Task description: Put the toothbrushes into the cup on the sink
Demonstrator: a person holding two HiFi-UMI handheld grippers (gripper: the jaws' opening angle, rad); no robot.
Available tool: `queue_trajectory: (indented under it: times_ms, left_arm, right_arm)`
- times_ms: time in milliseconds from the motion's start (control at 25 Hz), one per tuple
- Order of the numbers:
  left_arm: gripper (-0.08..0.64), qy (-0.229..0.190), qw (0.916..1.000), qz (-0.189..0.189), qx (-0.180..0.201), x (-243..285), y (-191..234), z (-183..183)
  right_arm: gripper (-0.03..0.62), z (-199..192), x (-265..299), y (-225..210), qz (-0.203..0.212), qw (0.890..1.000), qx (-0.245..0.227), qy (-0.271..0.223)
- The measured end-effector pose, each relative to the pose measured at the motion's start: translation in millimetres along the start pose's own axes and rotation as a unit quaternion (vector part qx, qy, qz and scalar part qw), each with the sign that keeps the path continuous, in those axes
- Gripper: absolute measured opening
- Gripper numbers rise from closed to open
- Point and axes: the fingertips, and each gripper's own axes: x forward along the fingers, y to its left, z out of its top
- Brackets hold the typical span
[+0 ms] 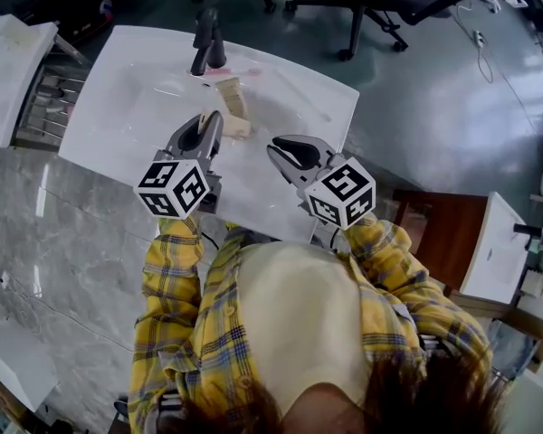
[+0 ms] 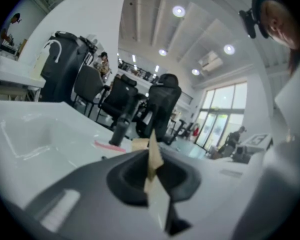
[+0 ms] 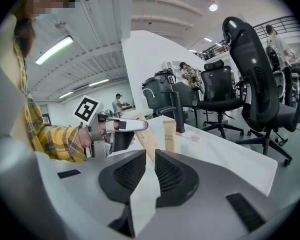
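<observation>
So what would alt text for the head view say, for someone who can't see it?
Seen from above, a person in a yellow plaid shirt works over a white sink: the left hand-held gripper grips a tan box, the right hand-held gripper is empty. A black faucet stands behind.

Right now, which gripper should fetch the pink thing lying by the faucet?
Probably right: the right gripper is empty, jaws slightly apart, while the left gripper is shut on a tan carton.
</observation>
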Motion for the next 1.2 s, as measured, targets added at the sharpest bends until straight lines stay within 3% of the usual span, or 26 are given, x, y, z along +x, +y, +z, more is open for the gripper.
queue_trajectory:
  times_ms: [440, 760, 1200]
  left_arm:
    - [0.028, 0.065, 0.9973, 0.027, 0.024, 14, 10, -23]
    - [0.031, 0.07, 0.9949, 0.059, 0.041, 16, 21, -26]
    - [0.152, 0.063, 0.9938, 0.075, 0.052, 15, 24, -25]
  right_arm:
    - [0.051, -1, -2, -3, -0.002, 1.0, 0.001, 0.001]
    - [0.051, -3, 0, -3, 0.001, 1.0, 0.001, 0.004]
    - [0.051, -4, 1, 2, 0.008, 1.0, -0.002, 0.006]
